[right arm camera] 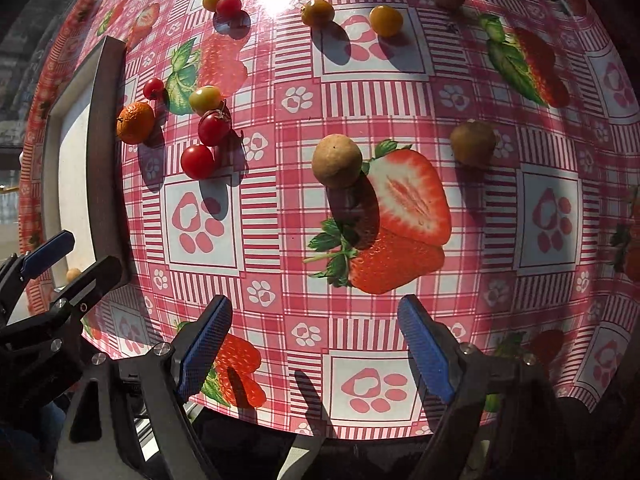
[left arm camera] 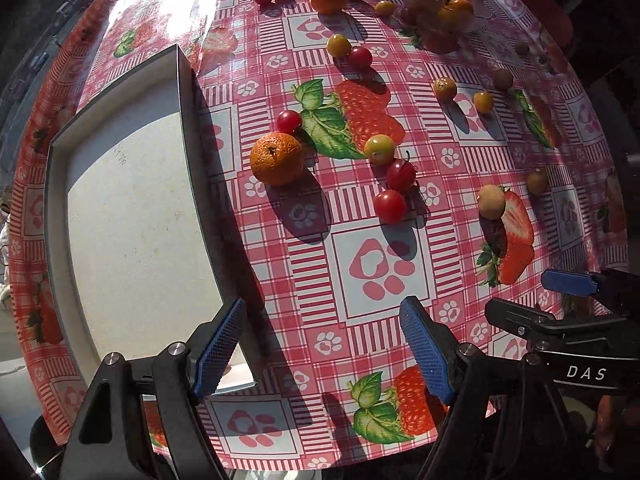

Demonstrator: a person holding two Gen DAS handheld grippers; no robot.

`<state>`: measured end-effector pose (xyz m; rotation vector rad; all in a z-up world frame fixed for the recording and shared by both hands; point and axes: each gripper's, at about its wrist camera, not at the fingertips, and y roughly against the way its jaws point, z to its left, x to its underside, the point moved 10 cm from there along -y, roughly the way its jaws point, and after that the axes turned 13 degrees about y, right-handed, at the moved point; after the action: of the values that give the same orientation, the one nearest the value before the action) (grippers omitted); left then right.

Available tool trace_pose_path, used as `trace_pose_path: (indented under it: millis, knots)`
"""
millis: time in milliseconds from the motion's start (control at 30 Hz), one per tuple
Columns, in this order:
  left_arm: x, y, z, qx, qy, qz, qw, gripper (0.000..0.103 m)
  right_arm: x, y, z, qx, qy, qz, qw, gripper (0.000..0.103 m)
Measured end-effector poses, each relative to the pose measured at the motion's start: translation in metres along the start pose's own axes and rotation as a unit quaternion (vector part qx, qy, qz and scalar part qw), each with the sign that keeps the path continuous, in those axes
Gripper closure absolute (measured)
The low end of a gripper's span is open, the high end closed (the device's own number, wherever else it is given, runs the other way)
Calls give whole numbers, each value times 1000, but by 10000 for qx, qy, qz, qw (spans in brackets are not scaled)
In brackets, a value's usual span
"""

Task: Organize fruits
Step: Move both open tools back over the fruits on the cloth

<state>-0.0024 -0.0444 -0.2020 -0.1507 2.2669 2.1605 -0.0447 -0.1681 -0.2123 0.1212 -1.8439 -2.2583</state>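
Both tongs, L gripper (left arm camera: pixel 322 346) & R gripper (right arm camera: pixel 316 346): jaws wide, nothing held | fruits all loose on cloth right of tray (left arm camera: pixel 184 92); tangerine (left arm camera: pixel 277 159) just beside its wall | risk: your nudge sends round toms rolling off.

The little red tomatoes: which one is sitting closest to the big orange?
The small round red tomato touching the bumpy orange mandarin, beside the grey tray. The other red ones lie apart from it.

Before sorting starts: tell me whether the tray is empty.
Nearly empty: the tray looks bare from the left wrist; the right-wrist view shows one small fruit inside.
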Motion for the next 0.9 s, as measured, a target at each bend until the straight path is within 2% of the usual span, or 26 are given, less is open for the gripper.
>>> trace_pose_path:
  millis: [167,400,633,667,733,867,900]
  knots:
    - [-6,-22,-23,-39,-6,160,9999,23,11,0,-25,26,-212,10,9998,16]
    - [-23,-43,-37,-94,154,200,9996,23,21,3,-58,137,-358,-6,9993,16]
    - [-50,-62,-32,-64,394,174,9991,23,-3,7,-107,392,-310,-137,9987,16]
    - [-55,-63,-32,-62,395,103,9991,16,-8,8,-112,441,-283,-159,9985,16]
    - [-67,-67,-34,-97,359,34,9993,14,-26,12,-129,530,-226,-213,9981,16]
    - [-75,-67,-33,-167,377,15,9991,1,-53,13,-141,682,-82,-311,9972,16]
    - [-76,-66,-33,-127,430,-8,9990,1,-58,13,-142,727,-41,-327,9968,16]
